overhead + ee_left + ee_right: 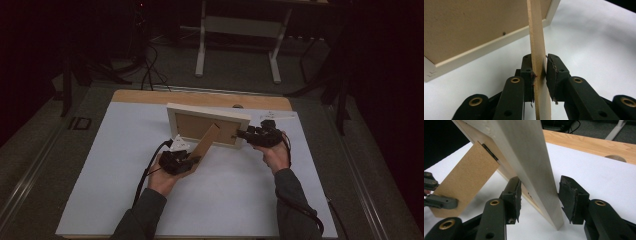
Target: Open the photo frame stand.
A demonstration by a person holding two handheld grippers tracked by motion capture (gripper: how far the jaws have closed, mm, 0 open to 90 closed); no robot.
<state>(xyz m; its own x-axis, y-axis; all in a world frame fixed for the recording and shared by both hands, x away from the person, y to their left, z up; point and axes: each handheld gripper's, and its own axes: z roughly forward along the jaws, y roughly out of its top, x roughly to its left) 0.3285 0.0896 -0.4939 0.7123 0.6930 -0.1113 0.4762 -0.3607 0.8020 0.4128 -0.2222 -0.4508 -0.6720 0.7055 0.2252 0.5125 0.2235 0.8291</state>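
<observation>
Picture frame (207, 125): pale wooden frame standing on edge near the middle of the bench (125, 200), its brown backing board facing the person; in the high view it sits at about 12 o'clock from the two hands.
Easel leg (206, 141): brown fibreboard strut hinged to the backing, swung out and slanting down toward 7 o'clock from the frame's middle, its free end close to the white bench top.
Left tongs (192, 161): at 7 o'clock of the frame, set around the lower part of the leg; in the left gripper view (539, 75) one pad presses on the board, the other appears to lie against it or a hair off, so this reads as a light grip on the leg.
Right tongs (243, 134): at 3 o'clock of the frame, straddling its right side bar; in the right gripper view (539, 195) the near pad is at the wood, the far pad shows a slim gap, so whether they clamp cannot be told.
Step in hand: judged as propping the frame, the left hand setting the leg's angle while the right steadies the frame upright.
Next move calls for: planting the leg's foot on the bench at a spread wide enough to carry the lean, then letting go with the right side first, gently, to test that it stands.
Risk: the leg may slide on the smooth white sheet and the frame tip backward.
</observation>
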